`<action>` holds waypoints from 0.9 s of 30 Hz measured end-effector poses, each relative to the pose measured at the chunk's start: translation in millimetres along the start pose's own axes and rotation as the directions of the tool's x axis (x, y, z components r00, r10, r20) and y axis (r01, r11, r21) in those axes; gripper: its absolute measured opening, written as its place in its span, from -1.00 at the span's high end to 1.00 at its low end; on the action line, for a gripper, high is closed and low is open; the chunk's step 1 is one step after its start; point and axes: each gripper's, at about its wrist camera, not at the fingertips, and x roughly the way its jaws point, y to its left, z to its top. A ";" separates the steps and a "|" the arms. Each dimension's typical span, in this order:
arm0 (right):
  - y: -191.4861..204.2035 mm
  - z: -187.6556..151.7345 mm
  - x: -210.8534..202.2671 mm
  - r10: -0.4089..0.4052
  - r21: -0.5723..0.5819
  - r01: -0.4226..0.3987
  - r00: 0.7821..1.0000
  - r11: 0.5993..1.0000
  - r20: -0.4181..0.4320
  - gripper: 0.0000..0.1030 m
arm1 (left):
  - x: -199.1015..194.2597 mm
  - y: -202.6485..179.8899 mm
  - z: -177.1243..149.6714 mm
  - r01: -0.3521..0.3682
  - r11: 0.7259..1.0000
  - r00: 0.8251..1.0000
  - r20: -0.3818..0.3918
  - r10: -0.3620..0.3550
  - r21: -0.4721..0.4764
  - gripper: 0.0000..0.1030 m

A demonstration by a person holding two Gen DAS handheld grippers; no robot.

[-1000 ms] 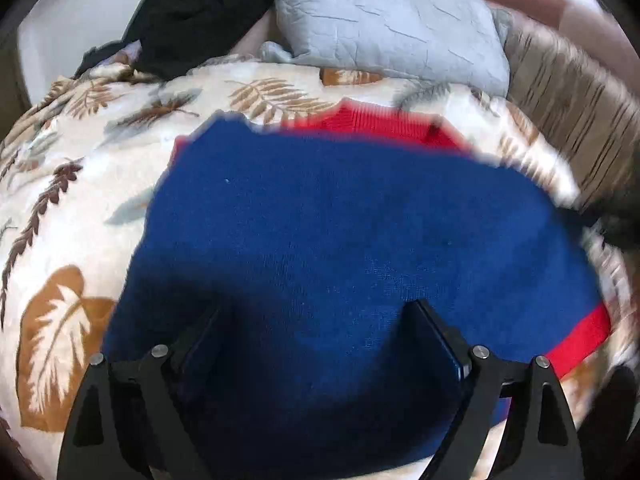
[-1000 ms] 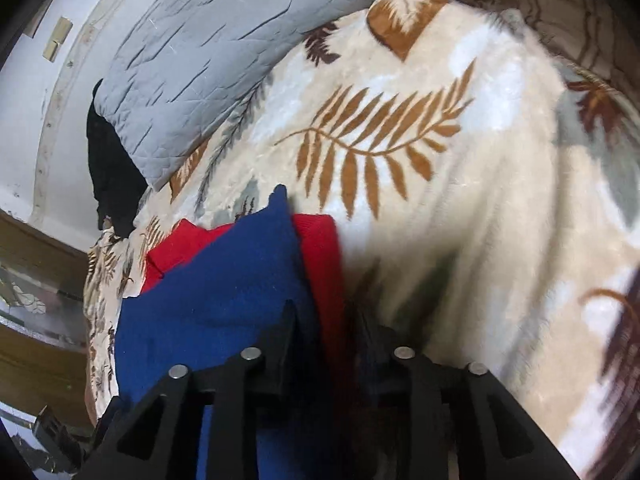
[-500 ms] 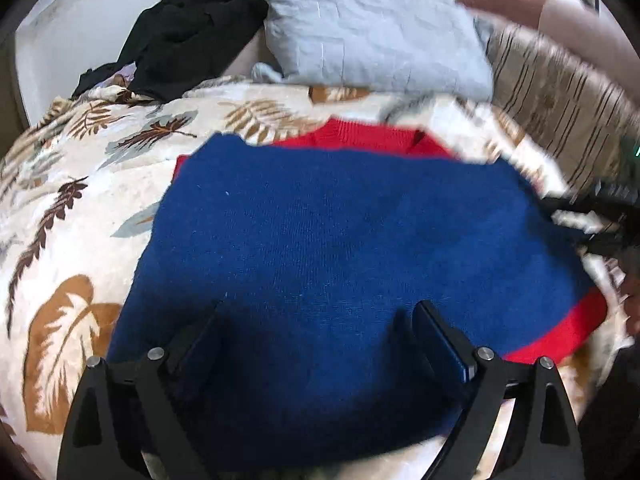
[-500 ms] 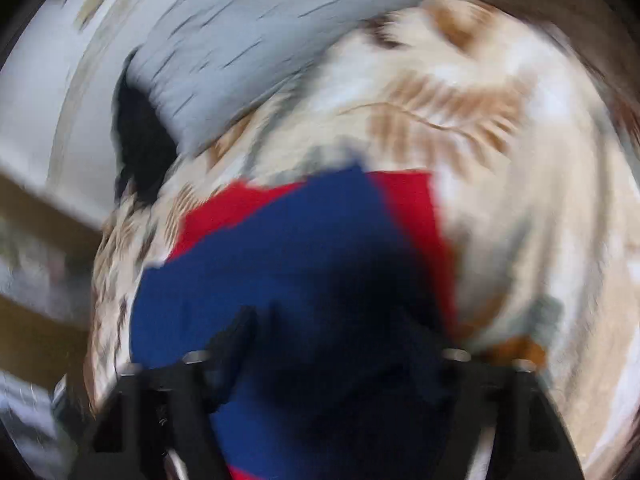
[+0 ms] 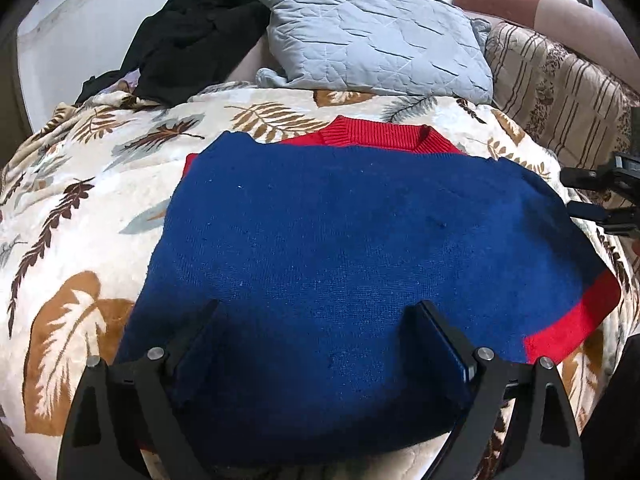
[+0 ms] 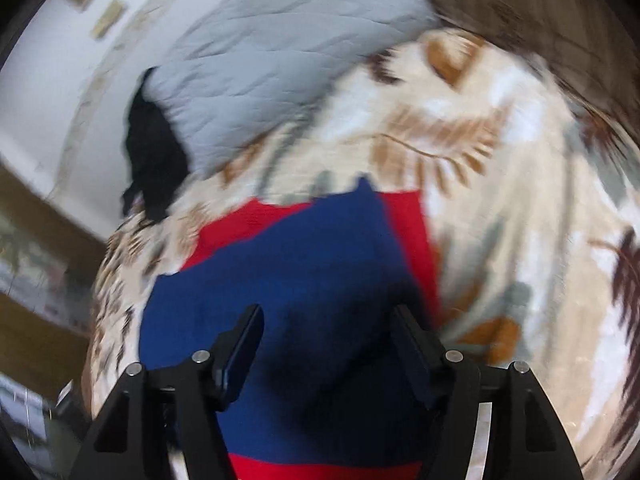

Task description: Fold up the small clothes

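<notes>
- Sweater (image 5: 360, 248): blue over red, folded once, flat on the leaf-print blanket (image 5: 80, 208) of the bed; red collar at 12 o'clock, red strip at 4 o'clock.
- Left claw (image 5: 316, 344): jaws wide apart over the near blue edge, gripping nothing.
- Right claw (image 6: 328, 344): jaws have just been opening; blue cloth lies between them, unpinched.
- Grey pillow (image 5: 372, 36), black garment (image 5: 192, 36): at 12 and 11 o'clock, apart from the sweater.
- Handling advice: lift clear without snagging knit; square the edges before the next fold.
</notes>
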 end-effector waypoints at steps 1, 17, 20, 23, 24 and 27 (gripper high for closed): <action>-5.3 0.8 5.8 -0.015 0.007 0.015 1.000 1.000 -0.007 -0.39 | -1.0 0.3 -1.4 0.001 1.000 1.000 0.000 -0.001 0.001 -0.81; -37.1 38.1 38.3 -0.084 0.168 0.087 0.996 0.982 -0.021 -0.45 | -1.2 0.9 -4.6 -0.004 1.000 1.000 0.007 0.004 0.024 -0.85; -27.5 32.3 23.1 -0.034 0.134 0.033 0.999 0.990 0.010 -0.46 | 0.7 -1.8 -3.6 -0.011 0.999 1.000 0.006 0.011 0.031 -0.90; -40.4 30.3 42.5 -0.114 0.133 0.122 0.991 0.983 -0.068 -0.51 | -0.5 -0.1 -4.1 -0.001 1.000 1.000 0.007 0.001 0.030 -0.90; -47.7 27.8 43.1 -0.124 0.179 0.136 0.989 0.975 -0.075 -0.48 | -1.2 0.9 -4.5 0.003 1.000 1.000 0.007 -0.003 0.028 -0.90; -38.1 19.8 18.4 -0.098 0.169 0.099 0.995 0.981 -0.014 -0.48 | -1.4 -0.1 -4.8 -0.003 1.000 1.000 0.007 0.002 0.029 -0.90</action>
